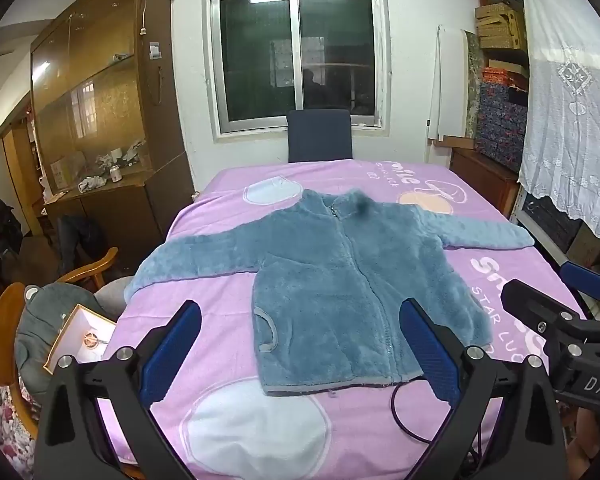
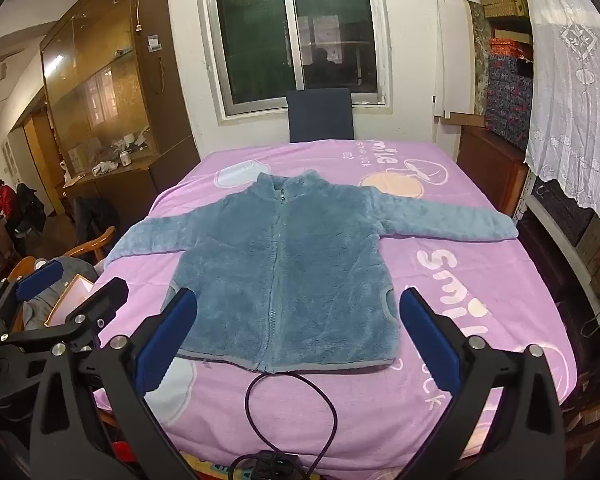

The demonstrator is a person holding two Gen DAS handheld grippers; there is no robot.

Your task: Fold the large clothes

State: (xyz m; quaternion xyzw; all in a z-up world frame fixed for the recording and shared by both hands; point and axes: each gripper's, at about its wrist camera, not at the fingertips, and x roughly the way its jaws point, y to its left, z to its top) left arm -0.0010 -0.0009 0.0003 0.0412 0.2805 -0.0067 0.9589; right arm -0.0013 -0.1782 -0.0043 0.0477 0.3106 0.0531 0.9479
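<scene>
A fluffy blue zip-up jacket (image 1: pixel 340 280) lies flat on the table (image 1: pixel 512 296), front up, zip closed, both sleeves stretched out to the sides. The table wears a pink blanket w/ white circles and "smile" words on it. The collar points to the far end, where a dark blue chair (image 1: pixel 320 136) stands under the window (image 1: pixel 296 52). The hem is at the near end, close to both grippers.

The left gripper (image 1: pixel 300 352) is wide open, nothing between its blue pads; it hangs over the near edge, by the jacket's hem. The right gripper (image 2: pixel 298 340) is wide open too, empty, also above the hem. The two sit side by side, apart.

A thin purple cable (image 2: pixel 292 412) makes a loop on the blanket, just below the hem. A wooden chair (image 1: pixel 4 336) w/ a grey cloth stands left of the table.
</scene>
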